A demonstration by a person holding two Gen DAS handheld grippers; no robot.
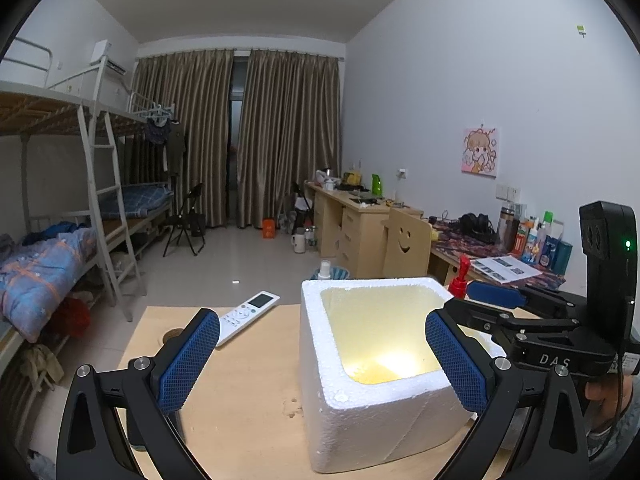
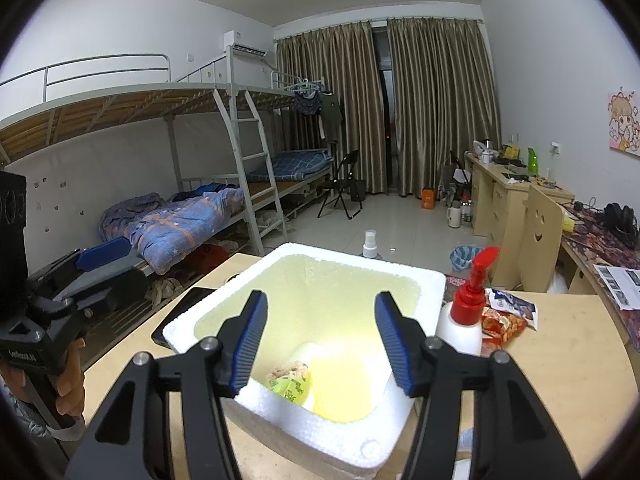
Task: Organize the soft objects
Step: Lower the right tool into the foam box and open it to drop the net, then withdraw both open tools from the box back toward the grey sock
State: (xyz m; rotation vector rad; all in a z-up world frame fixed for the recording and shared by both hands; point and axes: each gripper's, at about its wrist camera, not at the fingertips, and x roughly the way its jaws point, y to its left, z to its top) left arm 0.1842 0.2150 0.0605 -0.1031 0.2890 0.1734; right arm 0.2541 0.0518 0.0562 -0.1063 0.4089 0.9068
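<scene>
The right gripper (image 2: 322, 340) hangs released over the foam box (image 2: 420, 280), a green packet (image 2: 290, 384) inside at 7 o'clock; the left gripper (image 1: 322, 360) gapes empty.

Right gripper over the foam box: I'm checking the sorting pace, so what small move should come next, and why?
Probably lift the right gripper clear of the foam box and swing toward the snack packets beside the red-capped bottle. Its jaws stand open and empty, a green packet already lies inside, and those packets remain outside.

pump bottle (image 2: 464, 312) beside open box (image 2: 424, 280)
</scene>
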